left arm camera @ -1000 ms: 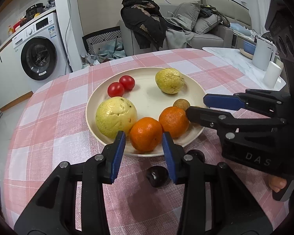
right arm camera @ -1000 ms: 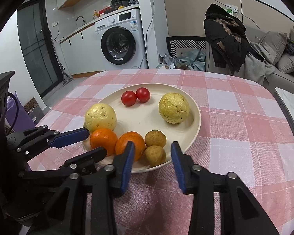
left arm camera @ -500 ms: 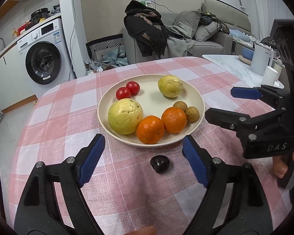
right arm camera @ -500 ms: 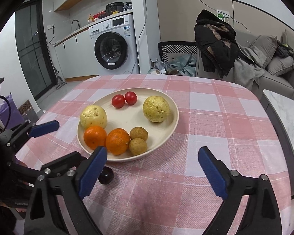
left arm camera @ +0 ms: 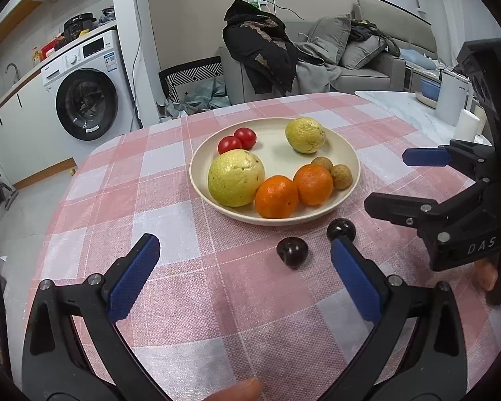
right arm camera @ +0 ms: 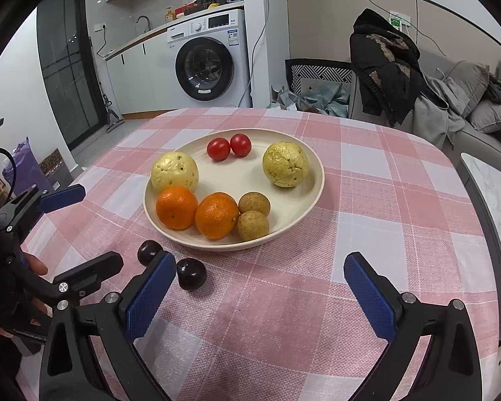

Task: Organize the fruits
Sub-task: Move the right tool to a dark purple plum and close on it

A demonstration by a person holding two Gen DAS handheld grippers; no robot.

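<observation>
Since those two dark plums (left arm camera: 292,252) sit loose on the tabletop (left arm camera: 183,300) just in front of the plate (left arm camera: 354,167), they look small, smooth and prone to rolling, so pinch one gently across its middle. Left gripper (left arm camera: 243,277) and right gripper (right arm camera: 260,287) are both spread wide, holding nothing.

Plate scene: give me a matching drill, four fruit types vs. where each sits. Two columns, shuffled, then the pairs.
Things:
1. tomatoes
2. oranges
3. longans
4. dark plums

Places:
A. on the cloth, off the plate, near its front rim
B. plate's far edge
C. plate's front, beside the left guava
D. plate's front, right of the oranges

Pairs: 1-B, 2-C, 3-D, 4-A
</observation>
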